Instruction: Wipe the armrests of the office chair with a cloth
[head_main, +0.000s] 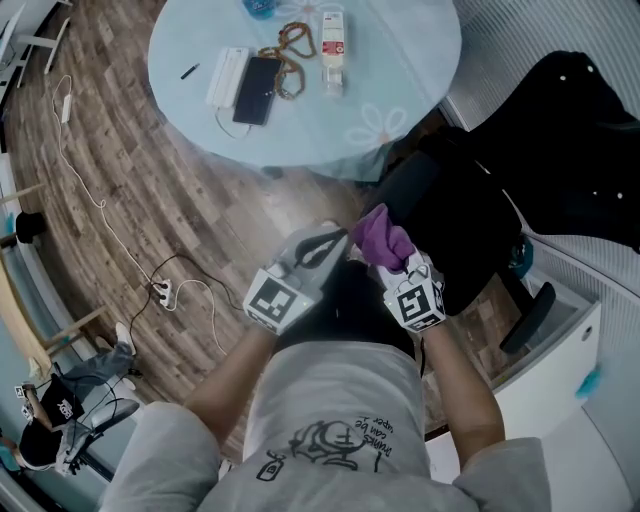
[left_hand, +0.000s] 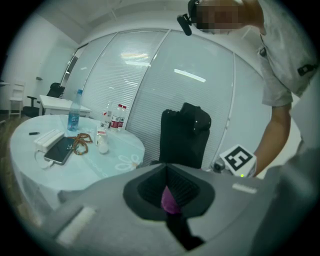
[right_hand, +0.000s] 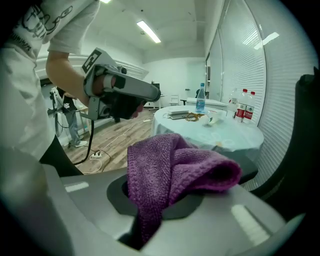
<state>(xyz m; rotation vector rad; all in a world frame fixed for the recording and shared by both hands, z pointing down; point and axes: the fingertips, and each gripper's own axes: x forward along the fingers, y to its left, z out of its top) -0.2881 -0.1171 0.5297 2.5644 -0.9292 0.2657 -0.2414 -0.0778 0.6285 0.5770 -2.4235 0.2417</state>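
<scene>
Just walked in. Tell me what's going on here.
A person stands over a black office chair with a gripper in each hand. The right gripper has its jaws shut on a bunched purple cloth, and the left gripper pinches a small bit of the same cloth. The cloth is held up between the two, clear of the one armrest in plain view, so no wiping shows at this moment.
</scene>
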